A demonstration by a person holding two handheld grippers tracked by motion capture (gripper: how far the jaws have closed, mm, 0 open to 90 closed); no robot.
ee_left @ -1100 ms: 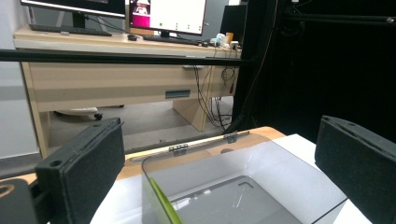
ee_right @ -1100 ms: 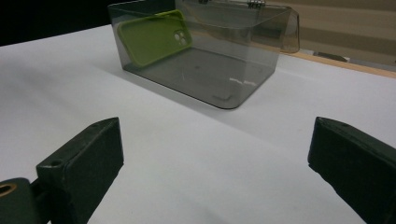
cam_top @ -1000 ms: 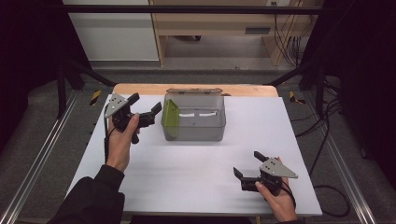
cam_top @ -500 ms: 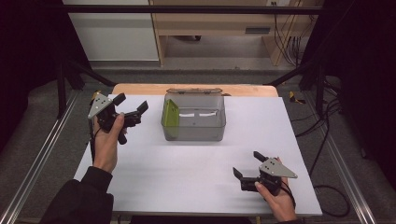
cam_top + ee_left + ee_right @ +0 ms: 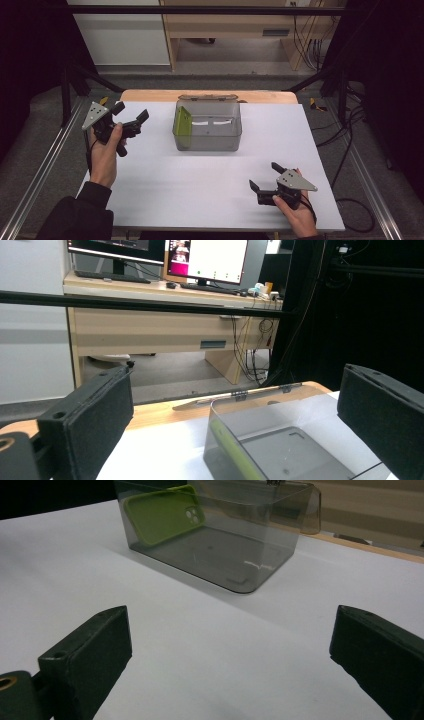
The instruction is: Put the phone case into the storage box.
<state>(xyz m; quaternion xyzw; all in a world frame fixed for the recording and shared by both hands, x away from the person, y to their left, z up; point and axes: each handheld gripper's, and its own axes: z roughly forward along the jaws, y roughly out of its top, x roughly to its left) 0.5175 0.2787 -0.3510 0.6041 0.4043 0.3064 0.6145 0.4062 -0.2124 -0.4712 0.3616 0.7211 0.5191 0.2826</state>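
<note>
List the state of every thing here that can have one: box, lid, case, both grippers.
Clear box: open, upright on the table.
Lid: swung back behind the box.
Green phone case: inside, leaning against the box's left wall.
Left gripper: open, empty.
Right gripper: open, empty.

A green phone case leans upright against the left wall inside the clear, open-lidded box.

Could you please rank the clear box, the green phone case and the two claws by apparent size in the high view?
1. clear box
2-3. left claw and right claw, look alike
4. green phone case, seen almost edge-on
</note>
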